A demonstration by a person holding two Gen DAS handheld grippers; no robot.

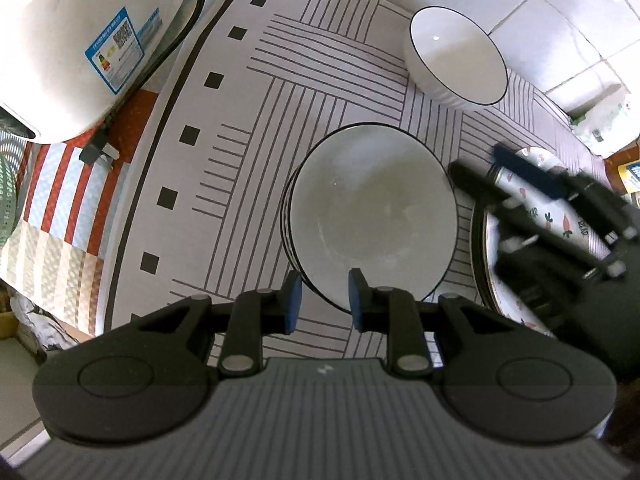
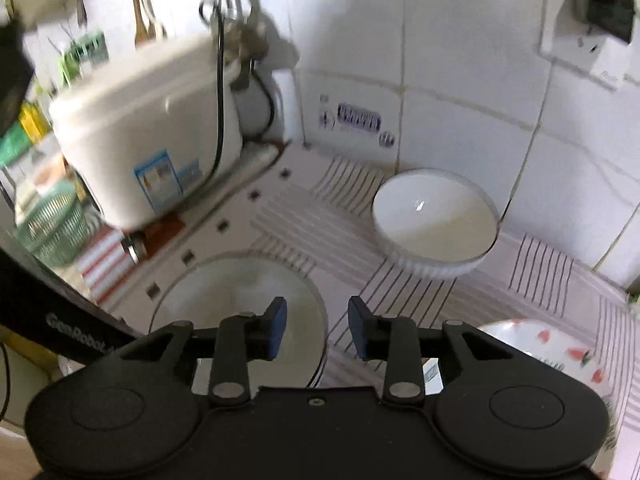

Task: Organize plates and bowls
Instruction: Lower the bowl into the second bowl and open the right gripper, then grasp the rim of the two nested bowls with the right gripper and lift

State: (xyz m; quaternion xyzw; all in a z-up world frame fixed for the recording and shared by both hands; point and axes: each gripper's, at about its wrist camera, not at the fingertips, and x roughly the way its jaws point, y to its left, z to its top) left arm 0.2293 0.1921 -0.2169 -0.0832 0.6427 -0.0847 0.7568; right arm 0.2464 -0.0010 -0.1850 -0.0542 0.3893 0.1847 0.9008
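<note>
The left gripper (image 1: 325, 300) hangs over the near rim of the bowl stack (image 1: 372, 216), jaws slightly parted astride the rim, apparently not pinching it. The right gripper (image 2: 317, 326), jaws spread and empty, hovers between that stack and the patterned plates (image 2: 560, 356). Farther back, against the tiled wall, a lone bowl (image 2: 436, 220) waits on the tabletop's striped mat (image 1: 240, 160), probably next for stacking.

Home kitchen: tiled wall (image 2: 460, 128), rice cooker (image 2: 148, 128), bowls (image 1: 372, 212).
</note>
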